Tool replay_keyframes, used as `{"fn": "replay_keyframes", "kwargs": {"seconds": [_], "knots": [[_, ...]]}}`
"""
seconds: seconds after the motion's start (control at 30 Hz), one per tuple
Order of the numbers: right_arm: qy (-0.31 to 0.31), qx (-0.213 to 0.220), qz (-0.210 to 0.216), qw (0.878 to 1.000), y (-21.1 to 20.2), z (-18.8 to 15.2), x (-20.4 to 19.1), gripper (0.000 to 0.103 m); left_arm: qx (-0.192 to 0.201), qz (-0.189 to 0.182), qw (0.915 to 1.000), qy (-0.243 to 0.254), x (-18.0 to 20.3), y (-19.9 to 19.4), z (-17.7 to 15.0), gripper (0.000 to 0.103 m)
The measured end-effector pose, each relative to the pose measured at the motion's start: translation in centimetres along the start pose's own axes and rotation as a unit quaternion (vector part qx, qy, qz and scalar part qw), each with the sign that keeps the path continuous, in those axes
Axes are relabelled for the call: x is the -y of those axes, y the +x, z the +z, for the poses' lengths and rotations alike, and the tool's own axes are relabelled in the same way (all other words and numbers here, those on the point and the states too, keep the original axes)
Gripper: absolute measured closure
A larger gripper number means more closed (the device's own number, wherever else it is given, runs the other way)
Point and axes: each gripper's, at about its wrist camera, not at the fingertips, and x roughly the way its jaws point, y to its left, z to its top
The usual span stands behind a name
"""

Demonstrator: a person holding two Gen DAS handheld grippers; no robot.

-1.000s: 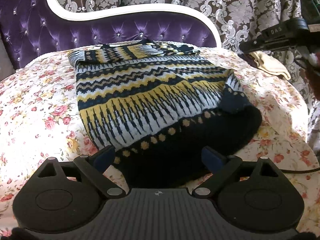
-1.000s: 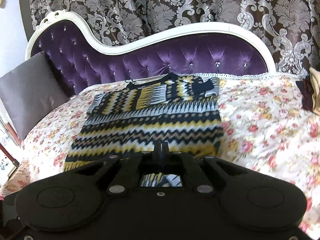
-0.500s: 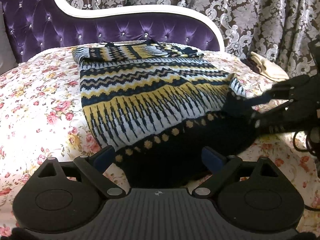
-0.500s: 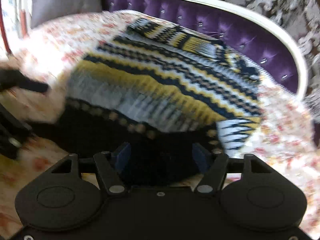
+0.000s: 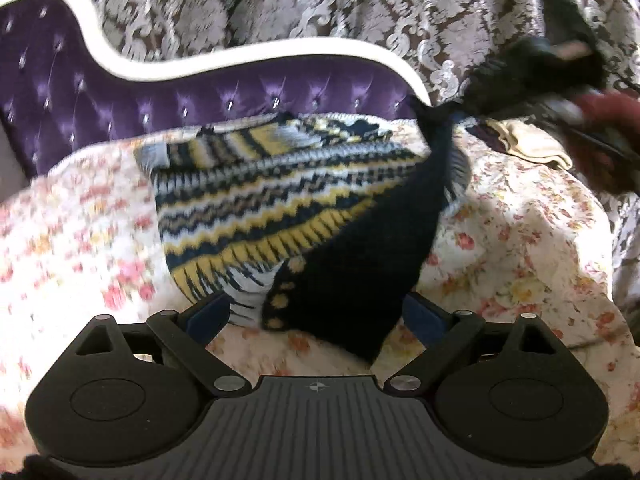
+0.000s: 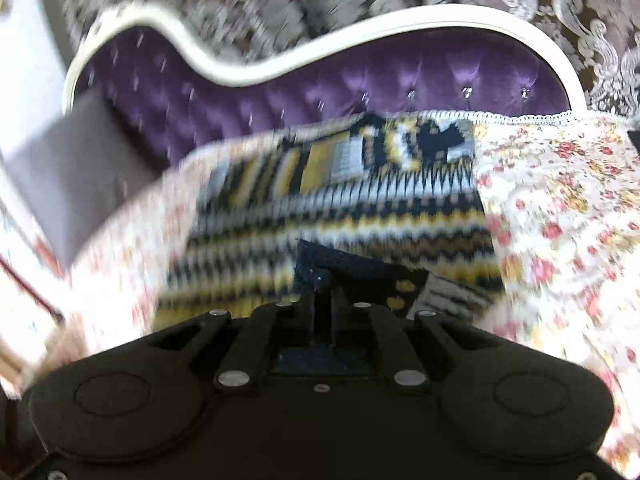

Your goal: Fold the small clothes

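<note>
While your right hand-held gripper [image 6: 322, 300] pinches the patterned sweater's [image 5: 280, 200] dark hem corner, lifted off the floral bedspread [image 5: 520, 240], your left hand-held gripper [image 5: 316, 316] gapes wide, sweater's near edge just ahead between its fingers.

My left gripper [image 5: 316, 316] sits with its fingers spread wide, holding nothing, just above the flowered bedspread [image 5: 520, 240]. The right gripper [image 5: 452, 114] pinches the patterned sweater [image 5: 280, 200] at its dark hem corner, lifted toward the purple headboard [image 5: 200, 92].
</note>
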Motion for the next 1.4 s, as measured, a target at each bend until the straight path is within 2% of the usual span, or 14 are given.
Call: {"fn": "replay_keyframes", "kwargs": {"seconds": [0.27, 0.43, 0.6, 0.67, 0.77, 0.8, 0.87, 0.93, 1.0, 1.07, 1.17, 1.23, 1.3, 1.4], "knots": [[0.108, 0.003, 0.0, 0.994, 6.6, 5.3, 3.8, 0.091, -0.011, 0.02, 0.997, 0.074, -0.3, 3.4, 2.0, 0.008], [0.141, -0.014, -0.007, 0.99, 9.7, 5.5, 5.5, 0.091, -0.034, 0.04, 0.9897, 0.133, -0.8, 6.2, 2.5, 0.008], [0.155, -0.022, 0.001, 0.988, 10.6, 5.1, 6.4, 0.091, -0.066, 0.07, 0.9741, 0.205, -1.3, 8.9, 2.3, 0.007], [0.16, -0.024, 0.004, 0.987, 10.7, 4.8, 6.7, 0.091, -0.05, 0.069, 0.974, 0.21, -1.8, 9.0, 2.9, 0.008], [0.164, -0.027, 0.006, 0.986, 10.9, 4.6, 7.2, 0.091, -0.006, 0.063, 0.9839, 0.167, -3.9, 8.8, 5.4, 0.008], [0.166, -0.027, 0.006, 0.986, 10.9, 4.5, 7.4, 0.091, 0.01, 0.062, 0.9895, 0.13, -5.2, 8.7, 6.5, 0.008], [0.171, -0.027, 0.007, 0.985, 10.9, 4.4, 7.7, 0.091, 0.035, 0.055, 0.9978, 0.015, -8.9, 8.7, 8.9, 0.008], [0.176, -0.027, 0.009, 0.984, 10.9, 4.3, 8.1, 0.09, 0.043, 0.072, 0.9921, -0.093, -12.6, 9.0, 10.3, 0.008], [0.178, -0.026, 0.011, 0.984, 10.9, 4.2, 8.2, 0.09, 0.035, 0.097, 0.9859, -0.132, -14.5, 9.1, 10.8, 0.008], [0.181, -0.025, 0.014, 0.983, 10.8, 4.2, 8.4, 0.09, 0.047, 0.086, 0.9905, -0.097, -14.0, 7.9, 10.8, 0.008], [0.182, -0.026, 0.017, 0.983, 10.9, 4.1, 8.5, 0.09, 0.025, 0.071, 0.9964, 0.038, -10.7, 6.8, 9.4, 0.008], [0.179, -0.029, 0.018, 0.983, 11.0, 4.1, 8.5, 0.09, -0.005, 0.065, 0.9878, 0.142, -7.9, 6.4, 7.3, 0.008], [0.18, -0.029, 0.021, 0.983, 11.1, 4.0, 8.6, 0.09, -0.027, 0.056, 0.9764, 0.207, -5.6, 6.3, 5.2, 0.008], [0.182, -0.029, 0.023, 0.983, 11.0, 3.9, 8.6, 0.089, -0.055, 0.031, 0.973, 0.222, -3.8, 6.3, 3.4, 0.008]]}}
